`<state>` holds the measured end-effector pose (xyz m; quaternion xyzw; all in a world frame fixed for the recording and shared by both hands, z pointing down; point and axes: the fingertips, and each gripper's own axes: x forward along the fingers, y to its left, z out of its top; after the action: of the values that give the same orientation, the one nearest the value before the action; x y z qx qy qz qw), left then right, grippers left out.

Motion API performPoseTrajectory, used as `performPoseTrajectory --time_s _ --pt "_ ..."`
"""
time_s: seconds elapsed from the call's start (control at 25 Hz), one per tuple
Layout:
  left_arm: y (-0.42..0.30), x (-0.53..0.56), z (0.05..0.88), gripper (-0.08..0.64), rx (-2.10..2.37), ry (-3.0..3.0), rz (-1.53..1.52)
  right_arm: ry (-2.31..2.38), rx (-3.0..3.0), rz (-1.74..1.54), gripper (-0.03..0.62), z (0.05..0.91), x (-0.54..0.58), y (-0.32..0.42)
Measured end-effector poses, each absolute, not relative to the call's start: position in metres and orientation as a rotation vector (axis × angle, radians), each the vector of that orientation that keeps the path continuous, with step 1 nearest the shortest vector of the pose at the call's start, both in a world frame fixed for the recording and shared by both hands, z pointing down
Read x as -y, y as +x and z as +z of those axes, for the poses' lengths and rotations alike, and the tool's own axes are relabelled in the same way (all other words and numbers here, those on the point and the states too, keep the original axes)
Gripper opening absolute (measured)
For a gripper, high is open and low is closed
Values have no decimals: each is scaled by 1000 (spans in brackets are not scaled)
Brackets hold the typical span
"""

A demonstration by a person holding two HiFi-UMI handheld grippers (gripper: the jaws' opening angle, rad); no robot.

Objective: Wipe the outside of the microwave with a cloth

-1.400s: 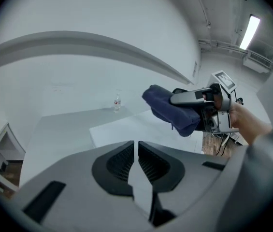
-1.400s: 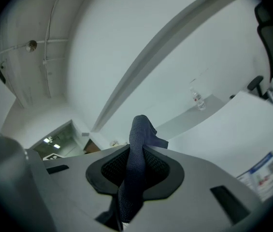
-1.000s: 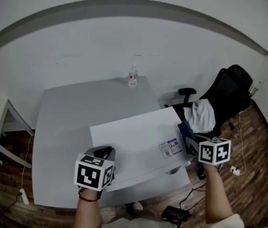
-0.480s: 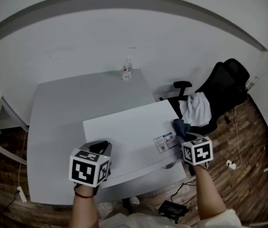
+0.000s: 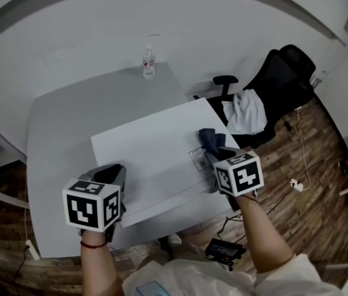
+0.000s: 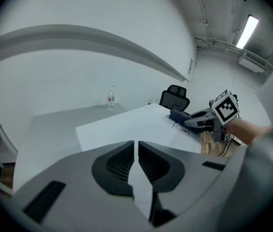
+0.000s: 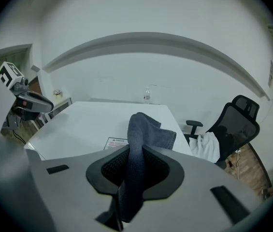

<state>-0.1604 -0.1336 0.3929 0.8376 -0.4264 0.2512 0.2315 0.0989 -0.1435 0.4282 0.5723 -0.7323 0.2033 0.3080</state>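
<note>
The microwave (image 5: 149,156) shows as a wide white box on the grey table (image 5: 56,122), with a printed label (image 5: 197,159) near its right edge. My right gripper (image 5: 214,156) is shut on a dark blue-grey cloth (image 5: 209,142), which sits over the top by the label. In the right gripper view the cloth (image 7: 143,134) bunches up between the jaws and hangs forward over the white top (image 7: 93,124). My left gripper (image 5: 113,174) is at the microwave's front left corner. Its jaws (image 6: 136,146) are shut with nothing between them.
A water bottle (image 5: 148,62) stands at the table's far edge. A black office chair (image 5: 284,79) with a white garment (image 5: 244,111) draped on it stands right of the table. A black device (image 5: 226,251) and cables lie on the wooden floor.
My right gripper has moved left and down with the cloth, from the microwave's right edge onto its top by the label. The left gripper has stayed at the front left corner.
</note>
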Motion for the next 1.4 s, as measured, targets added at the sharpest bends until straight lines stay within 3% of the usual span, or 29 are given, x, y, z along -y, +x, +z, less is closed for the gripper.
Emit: performPoseTrajectory --time_s 1.4 --pt "-212 122 381 28 1265 2266 629 1102 2208 631 78 428 88 -125"
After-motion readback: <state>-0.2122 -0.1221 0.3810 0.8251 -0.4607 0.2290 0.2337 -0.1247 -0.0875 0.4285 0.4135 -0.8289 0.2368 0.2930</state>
